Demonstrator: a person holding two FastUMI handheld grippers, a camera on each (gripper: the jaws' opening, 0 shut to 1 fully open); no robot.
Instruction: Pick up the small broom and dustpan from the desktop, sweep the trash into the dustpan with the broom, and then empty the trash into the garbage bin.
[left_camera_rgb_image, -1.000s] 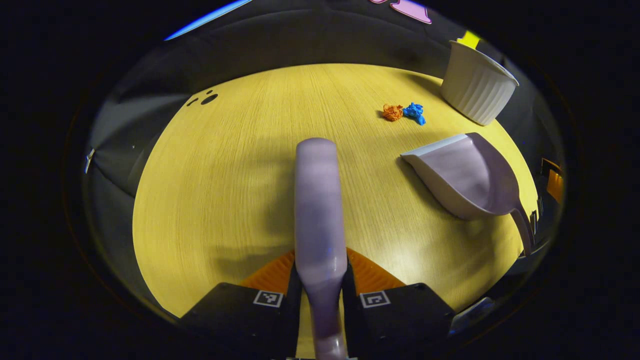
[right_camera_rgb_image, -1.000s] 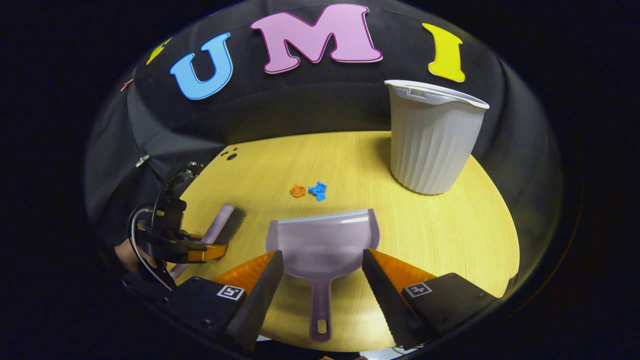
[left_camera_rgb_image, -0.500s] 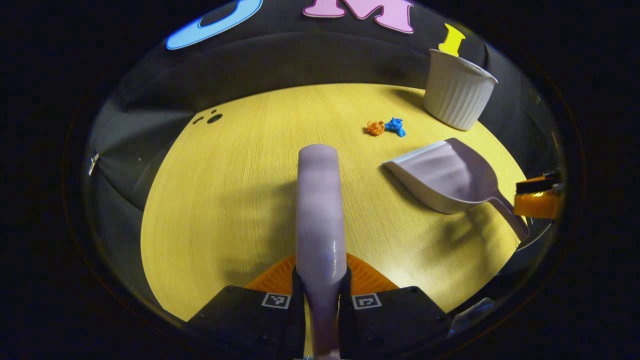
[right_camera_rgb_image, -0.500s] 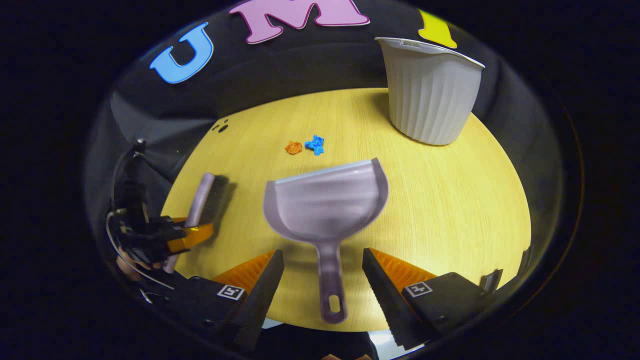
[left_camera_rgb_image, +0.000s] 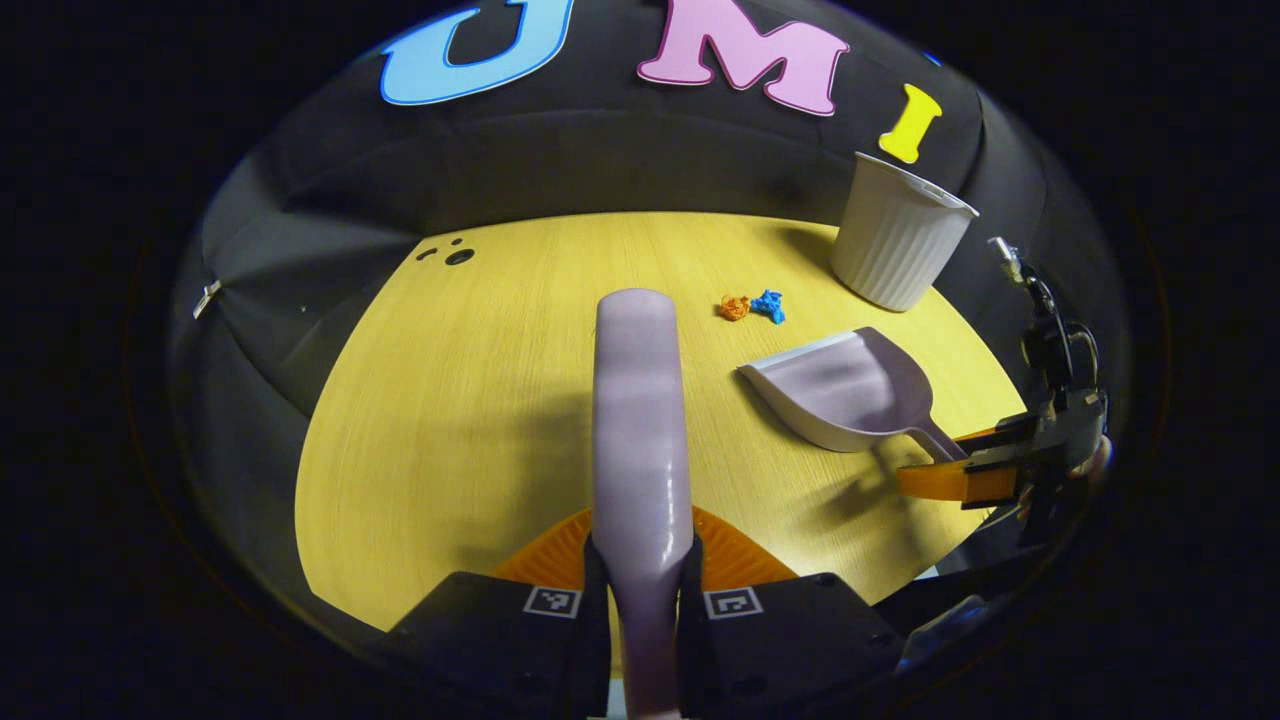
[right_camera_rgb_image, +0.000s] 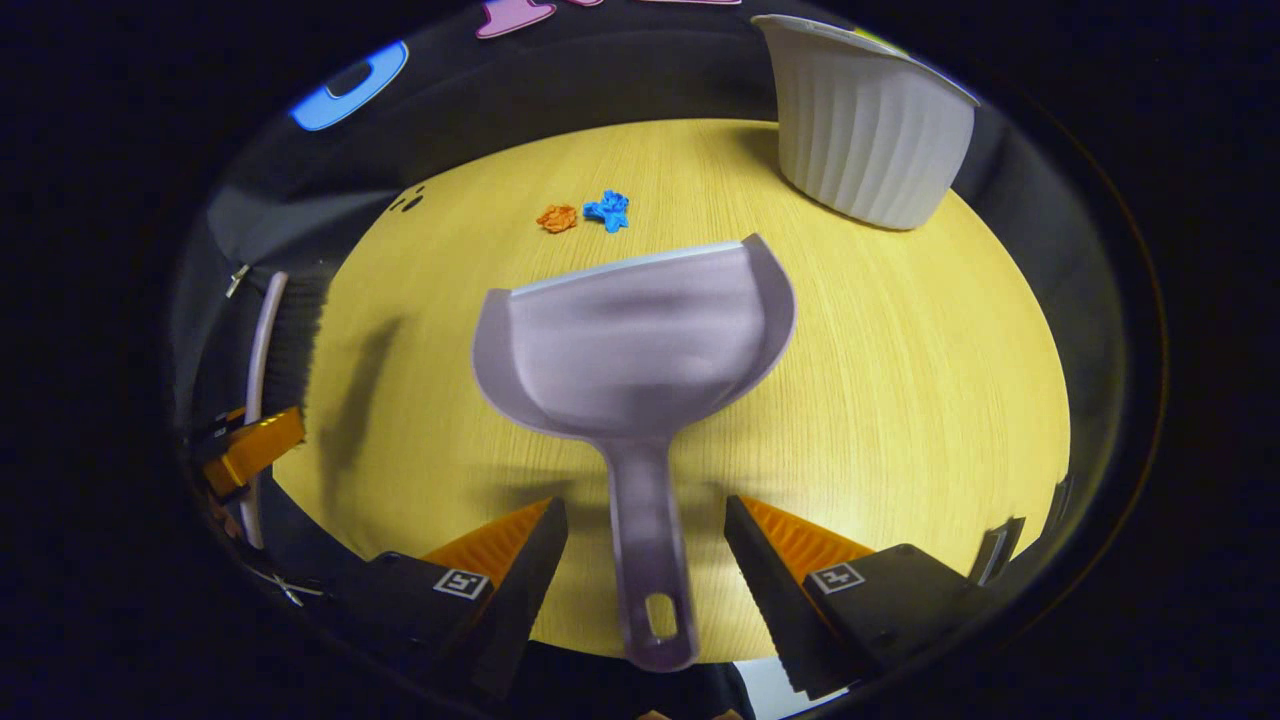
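My left gripper (left_camera_rgb_image: 640, 590) is shut on the handle of the pale purple broom (left_camera_rgb_image: 640, 420), which points ahead over the yellow table (left_camera_rgb_image: 450, 420). In the right gripper view the broom (right_camera_rgb_image: 268, 345) hangs at the far left, above its shadow. The purple dustpan (right_camera_rgb_image: 640, 340) lies flat on the table. Its handle (right_camera_rgb_image: 645, 570) runs between the fingers of my open right gripper (right_camera_rgb_image: 645, 545), untouched. An orange scrap (right_camera_rgb_image: 557, 217) and a blue scrap (right_camera_rgb_image: 607, 210) lie just beyond the pan's lip. My right gripper (left_camera_rgb_image: 985, 470) appears at the dustpan handle in the left gripper view.
A white ribbed garbage bin (right_camera_rgb_image: 865, 120) stands at the far right of the table, behind the dustpan (left_camera_rgb_image: 840, 390). Black cloth walls close the booth on the far side. Small dark holes (left_camera_rgb_image: 455, 255) mark the table's far left.
My left gripper has risen and tipped up with the broom. My right gripper has dropped closer to the dustpan, whose handle now lies between its open fingers.
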